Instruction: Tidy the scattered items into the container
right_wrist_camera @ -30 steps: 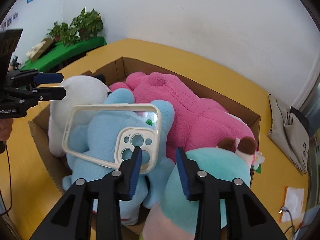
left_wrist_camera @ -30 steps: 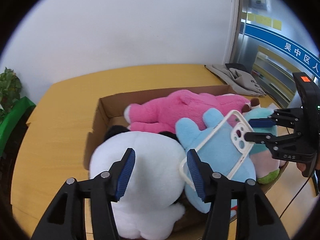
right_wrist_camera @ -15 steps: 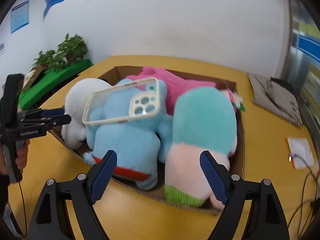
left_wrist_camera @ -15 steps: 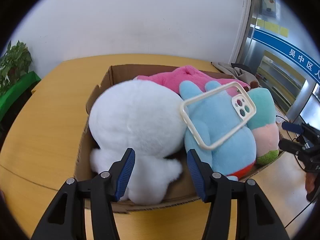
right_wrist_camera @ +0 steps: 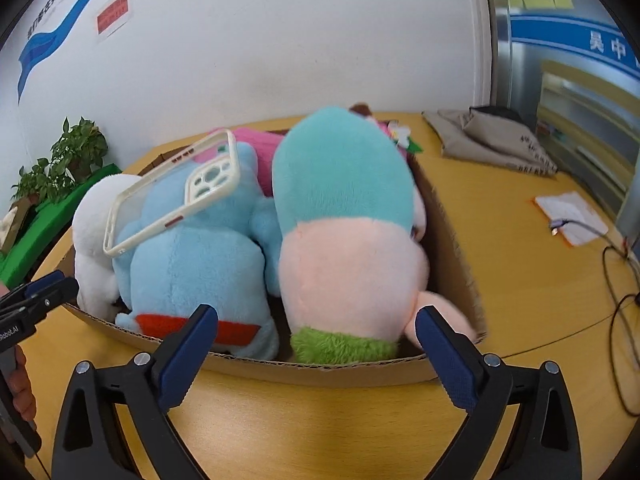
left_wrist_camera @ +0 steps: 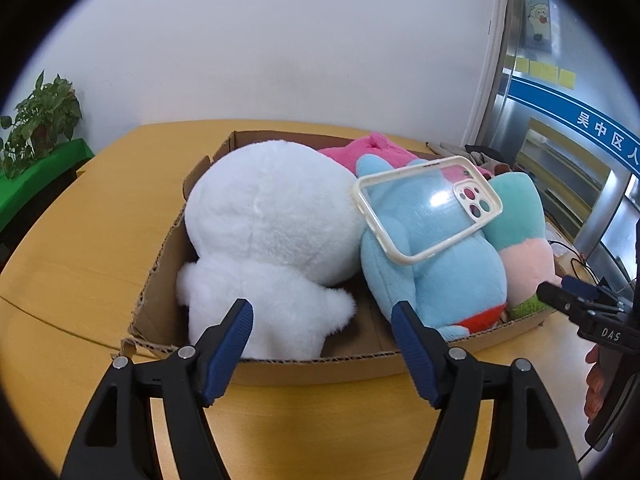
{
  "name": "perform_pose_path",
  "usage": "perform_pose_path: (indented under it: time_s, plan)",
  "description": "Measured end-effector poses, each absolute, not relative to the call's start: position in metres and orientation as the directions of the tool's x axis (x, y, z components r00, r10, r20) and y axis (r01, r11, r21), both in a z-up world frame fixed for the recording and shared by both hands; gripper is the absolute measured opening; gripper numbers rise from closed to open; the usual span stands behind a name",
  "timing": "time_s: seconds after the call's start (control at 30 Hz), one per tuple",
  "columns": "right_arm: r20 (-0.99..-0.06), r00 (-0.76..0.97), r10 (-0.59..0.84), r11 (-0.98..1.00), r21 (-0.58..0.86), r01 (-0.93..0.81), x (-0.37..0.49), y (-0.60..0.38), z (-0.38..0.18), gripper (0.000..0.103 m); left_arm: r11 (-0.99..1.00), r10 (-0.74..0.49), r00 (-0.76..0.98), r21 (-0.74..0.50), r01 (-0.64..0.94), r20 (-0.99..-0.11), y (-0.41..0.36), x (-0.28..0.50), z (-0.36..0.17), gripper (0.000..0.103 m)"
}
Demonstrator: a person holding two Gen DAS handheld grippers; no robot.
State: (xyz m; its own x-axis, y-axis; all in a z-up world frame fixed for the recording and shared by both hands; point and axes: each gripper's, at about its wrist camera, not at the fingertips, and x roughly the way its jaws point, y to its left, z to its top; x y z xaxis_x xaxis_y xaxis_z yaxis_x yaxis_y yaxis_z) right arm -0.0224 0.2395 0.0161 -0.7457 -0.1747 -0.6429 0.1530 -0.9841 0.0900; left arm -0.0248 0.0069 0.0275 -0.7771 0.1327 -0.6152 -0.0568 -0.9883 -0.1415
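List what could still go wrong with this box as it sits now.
1. The phone case lies loose and tilted on top of the blue plush, so a nudge to the cardboard box might slide it off.
2. The plushes are heaped above the rim; the teal and pink plush bulges at the front wall and might tip out.
3. Both claws, left and right, are open and empty, so nothing steadies the pile.

Yellow wooden table [right_wrist_camera: 520,280], cardboard box [right_wrist_camera: 452,232], grey cloth bag [right_wrist_camera: 492,140], paper [right_wrist_camera: 572,216], cable [right_wrist_camera: 616,280]

"DAS" on right gripper [left_wrist_camera: 576,300]; "吴中区人" on blue wall band [left_wrist_camera: 592,128].
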Motion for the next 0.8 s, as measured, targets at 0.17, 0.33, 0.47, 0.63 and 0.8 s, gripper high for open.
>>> perform_pose_path:
  time_s: [0.17,0.33,0.47,0.63,0.8]
  plan:
    - [-0.607,-0.786,-0.114,-0.990,0.000,0.143,-0.025,0.228,0.006,0.103,-0.990,0.131,-0.803,-0.116,-0.078,-0.582,0.005,-0.032,0.020,0.075]
    - [-0.564,-0.816,-0.129,-0.987,-0.005,0.159,-0.025,0.229,0.001,0.103,-0.998,0.066,-0.825,-0.033,-0.057,-0.561,0.009,-0.035,0.010,0.077]
    - [-0.507,-0.852,-0.135,-0.986,-0.013,0.163,-0.019,0.228,-0.003,0.103,-0.999,0.044,-0.848,0.000,-0.052,-0.529,0.013,-0.032,0.007,0.079]
    - [-0.473,-0.868,-0.147,-0.985,-0.013,0.174,-0.018,0.229,-0.005,0.103,-0.999,0.031,-0.879,0.002,-0.036,-0.475,0.014,-0.026,0.005,0.081]
    - [-0.473,-0.869,-0.148,-0.984,-0.012,0.175,-0.018,0.229,-0.005,0.103,-1.000,0.027,-0.893,-0.002,-0.029,-0.449,0.013,-0.022,0.004,0.081]
